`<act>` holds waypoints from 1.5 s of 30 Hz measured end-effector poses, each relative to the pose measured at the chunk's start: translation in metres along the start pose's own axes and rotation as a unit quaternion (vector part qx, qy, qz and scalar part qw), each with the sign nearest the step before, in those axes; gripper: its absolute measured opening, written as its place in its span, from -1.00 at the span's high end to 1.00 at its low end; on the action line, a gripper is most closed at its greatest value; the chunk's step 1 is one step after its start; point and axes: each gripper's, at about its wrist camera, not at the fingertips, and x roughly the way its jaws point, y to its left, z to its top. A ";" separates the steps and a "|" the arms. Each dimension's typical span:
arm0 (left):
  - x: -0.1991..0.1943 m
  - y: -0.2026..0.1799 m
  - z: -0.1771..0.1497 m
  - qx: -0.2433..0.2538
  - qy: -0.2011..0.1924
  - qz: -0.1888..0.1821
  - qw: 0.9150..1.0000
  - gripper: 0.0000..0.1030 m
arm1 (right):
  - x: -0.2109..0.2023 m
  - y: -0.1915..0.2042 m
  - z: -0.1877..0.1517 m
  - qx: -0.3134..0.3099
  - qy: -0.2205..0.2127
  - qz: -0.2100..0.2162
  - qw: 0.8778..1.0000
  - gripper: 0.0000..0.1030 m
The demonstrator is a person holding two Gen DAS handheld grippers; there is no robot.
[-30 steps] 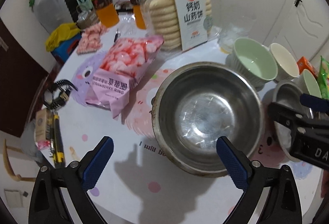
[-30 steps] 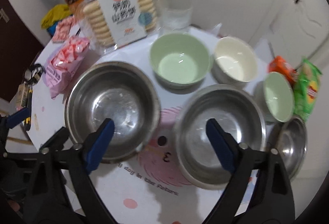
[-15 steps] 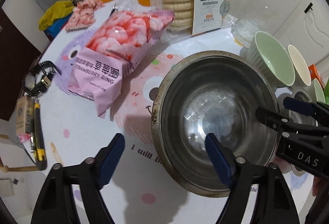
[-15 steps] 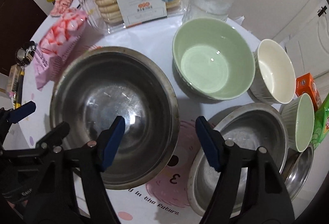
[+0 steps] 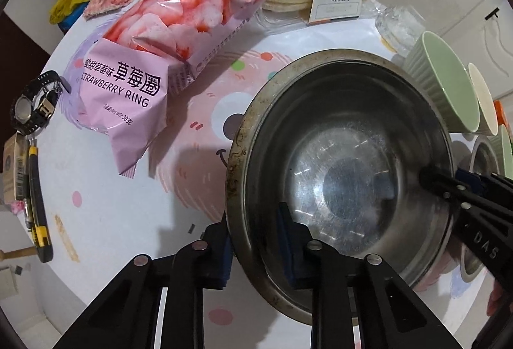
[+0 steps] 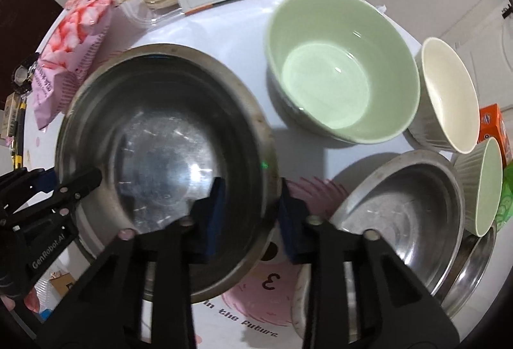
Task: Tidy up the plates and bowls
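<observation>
Both grippers pinch the large steel bowl's rim

The left gripper (image 5: pixel 256 240) clamps the near-left rim of the large steel bowl (image 5: pixel 346 182) — one pad inside, one outside; the right gripper (image 6: pixel 250 214) bites the opposite rim likewise. The bowl sits empty mid-tabletop. Right of it: empty green bowl (image 6: pixel 343 67), cream bowl (image 6: pixel 449 95), second steel bowl (image 6: pixel 404 211) — a likely nesting spot.

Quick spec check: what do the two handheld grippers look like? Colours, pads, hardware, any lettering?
Both are matte black plastic scissor-style linkages with silver pivot screws and blue pads on the fingertips. The left gripper reads "GenRobot.AI" on its side in the right wrist view; the right gripper shows "DAS" in the left wrist view. No cables or sleeves visible.
</observation>
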 end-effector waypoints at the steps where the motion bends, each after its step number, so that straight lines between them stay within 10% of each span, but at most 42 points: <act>1: 0.001 -0.001 -0.001 0.004 -0.002 0.003 1.000 0.57 | 0.000 -0.002 -0.001 0.000 0.001 -0.001 1.000 0.60; 27: -0.033 -0.028 -0.065 0.116 -0.008 -0.019 0.993 0.63 | -0.037 -0.018 -0.142 0.137 -0.003 0.036 0.990 0.64; 45: -0.011 -0.051 -0.064 0.149 -0.012 0.015 0.989 0.28 | -0.026 -0.010 -0.155 0.143 0.005 0.022 0.990 0.60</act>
